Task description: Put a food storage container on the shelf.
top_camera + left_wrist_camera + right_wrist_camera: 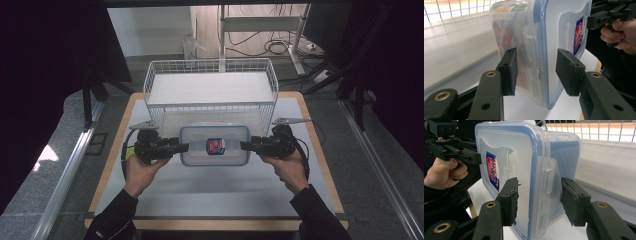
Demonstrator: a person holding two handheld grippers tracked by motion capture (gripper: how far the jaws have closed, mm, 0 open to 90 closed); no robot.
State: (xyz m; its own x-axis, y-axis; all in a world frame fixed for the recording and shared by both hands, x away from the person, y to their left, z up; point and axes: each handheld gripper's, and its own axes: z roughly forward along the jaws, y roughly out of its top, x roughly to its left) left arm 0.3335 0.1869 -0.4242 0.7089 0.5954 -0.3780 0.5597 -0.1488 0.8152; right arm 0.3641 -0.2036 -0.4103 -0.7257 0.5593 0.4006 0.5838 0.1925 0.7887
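- The left gripper [184,147] and the right gripper [245,145] came in from the two short ends of a clear plastic container [214,145], one on each end.
- In the left gripper view the two black jaws stood on either side of the container's [541,50] end clip, one against the lid face and one against the body; they seemed to grasp that end, though a narrow gap showed at the pad on the lid side.
- In the right gripper view the jaws clasped the opposite end of the container [529,170] in the same manner, one pad on the lid and one on the body.
- The container was a flat rectangular box with rounded corners, transparent walls and a see-through lid with a blue seal line around its edge.
- A folding clip sat on each short end, and a red and blue label [215,145] was in the middle of the lid.
- Something orange and brown was faintly visible inside, but I could not tell what it was.
- The container was held level between the two grippers above the white bench [215,192], just in front of a white wire basket [210,67].
- The basket stood at the far side of the bench.
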